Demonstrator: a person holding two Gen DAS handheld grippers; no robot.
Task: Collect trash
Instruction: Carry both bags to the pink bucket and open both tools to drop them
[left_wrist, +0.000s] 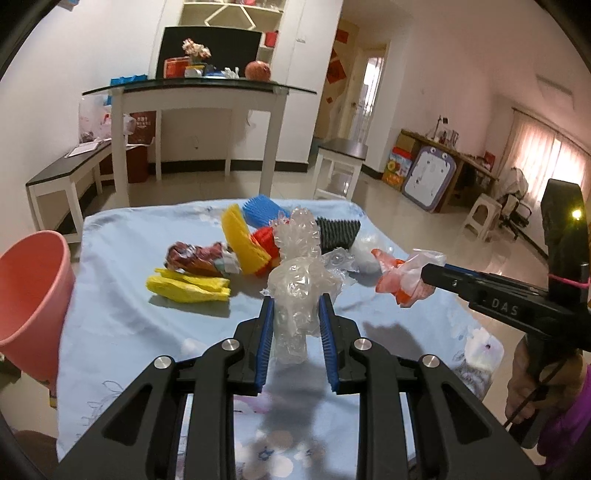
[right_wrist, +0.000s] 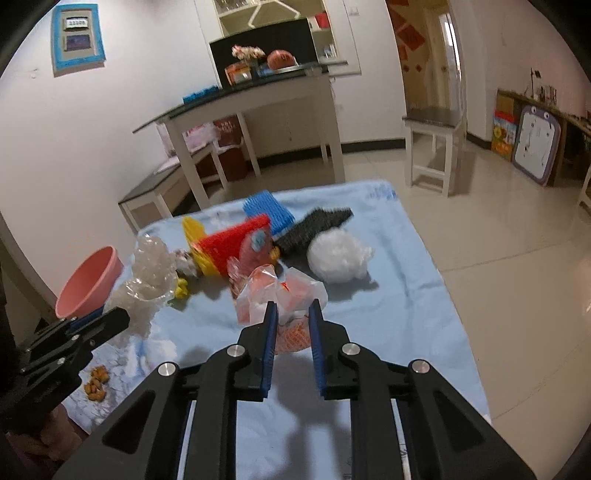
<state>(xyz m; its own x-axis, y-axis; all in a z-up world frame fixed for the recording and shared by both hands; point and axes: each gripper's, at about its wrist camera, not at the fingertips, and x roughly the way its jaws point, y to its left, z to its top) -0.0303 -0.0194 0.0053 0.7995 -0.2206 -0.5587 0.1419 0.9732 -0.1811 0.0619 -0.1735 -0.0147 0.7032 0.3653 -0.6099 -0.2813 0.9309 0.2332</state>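
Both tools are loaded: the left tool is clamped on a crumpled wad of clear bubble wrap that rises between its blue pads and hides part of the pile beyond, while the right tool pinches a white-and-orange plastic bag, whose print is too crumpled to read. Seen from the left wrist, that right tool comes in from the right and its body reads "DAS"; any letters before them can't be made out. Ahead of both tools on the blue-sheeted desk lie bristly red, blue, yellow and black pads, a white fluffy wad and a yellow crumpled piece. The pink bin sits far left of the left tool, cut off by the frame edge. Small orange bits lie under the left tool, too blurred to identify.
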